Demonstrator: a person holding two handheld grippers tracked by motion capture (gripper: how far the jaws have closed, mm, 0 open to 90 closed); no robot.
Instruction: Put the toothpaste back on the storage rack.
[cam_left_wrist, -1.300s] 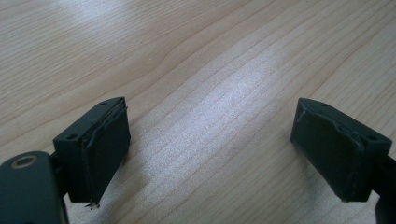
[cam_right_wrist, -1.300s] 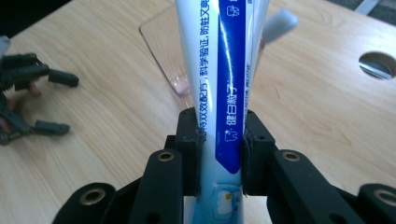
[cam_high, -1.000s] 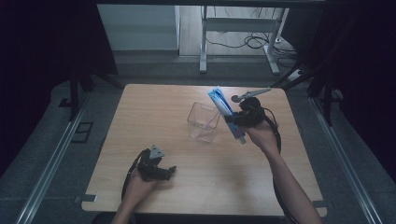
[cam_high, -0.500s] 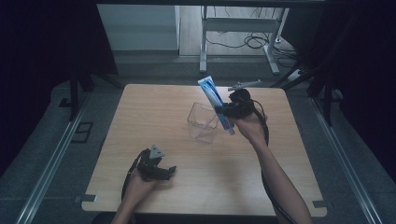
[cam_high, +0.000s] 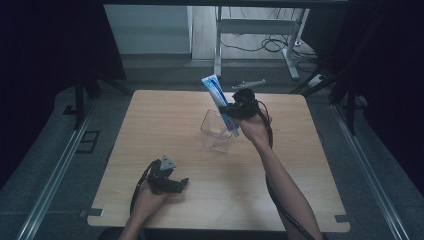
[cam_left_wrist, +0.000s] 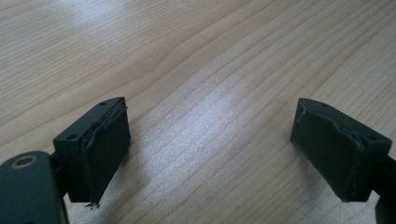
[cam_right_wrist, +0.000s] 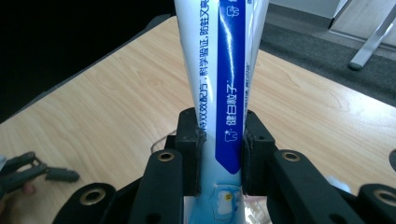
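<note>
The toothpaste tube is white and pale blue with a deep blue band running its length — white characters printed on the band, dark ones on the white part (a small cartoon figure sits near its lower end). The right tongs are matt black with brass-coloured screw eyes; the left tongs are the same black. The worktop is light wood with a fine streaked grain. The container is clear and colourless.

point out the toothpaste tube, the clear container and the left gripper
toothpaste tube (cam_high: 214, 90), high view, upper body of the tube
clear container (cam_high: 216, 132), high view, its front wall
left gripper (cam_high: 183, 183), high view, between its fingertips
</note>
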